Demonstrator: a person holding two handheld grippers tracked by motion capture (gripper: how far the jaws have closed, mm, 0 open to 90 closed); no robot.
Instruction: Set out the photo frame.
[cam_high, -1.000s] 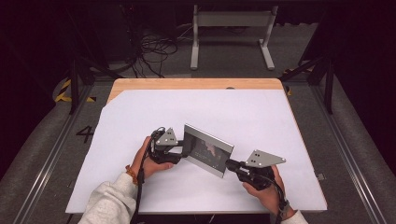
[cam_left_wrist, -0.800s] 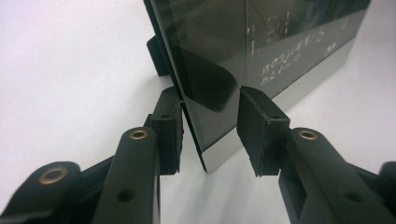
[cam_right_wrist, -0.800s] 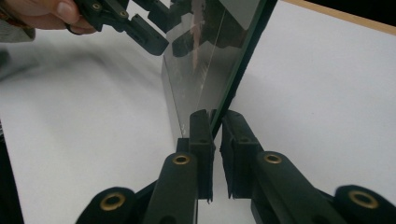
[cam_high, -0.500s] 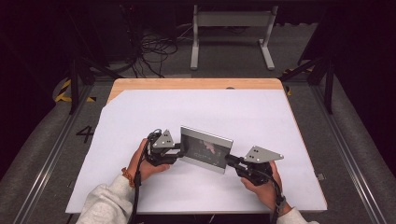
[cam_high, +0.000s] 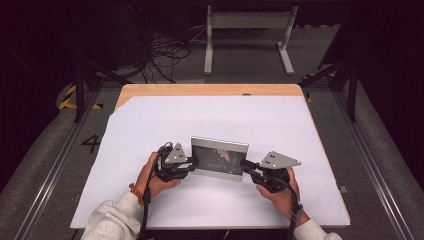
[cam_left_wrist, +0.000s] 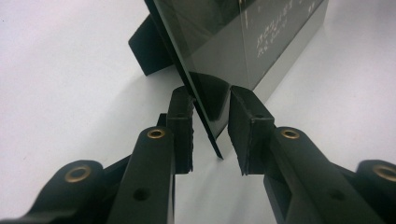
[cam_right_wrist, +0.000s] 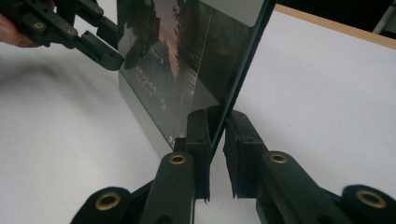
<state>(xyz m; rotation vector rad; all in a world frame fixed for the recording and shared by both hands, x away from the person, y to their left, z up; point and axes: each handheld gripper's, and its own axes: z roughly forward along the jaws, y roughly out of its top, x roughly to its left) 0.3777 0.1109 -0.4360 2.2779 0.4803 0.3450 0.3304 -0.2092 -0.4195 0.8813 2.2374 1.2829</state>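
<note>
The picture frame (cam_high: 219, 159) is standing upright on the white sheet (cam_high: 260, 120) near the table's front edge. The left gripper (cam_left_wrist: 211, 135) has just been closing its jaws around the frame's left edge; one pad is touching, the other is apart. The right gripper (cam_right_wrist: 215, 154) is clamping the frame's right edge.

Dark room, grey carpet floor (cam_high: 45, 165), white-topped wooden table (cam_high: 210, 90), cables (cam_high: 165, 52) — metal stand (cam_high: 247, 22) behind
</note>
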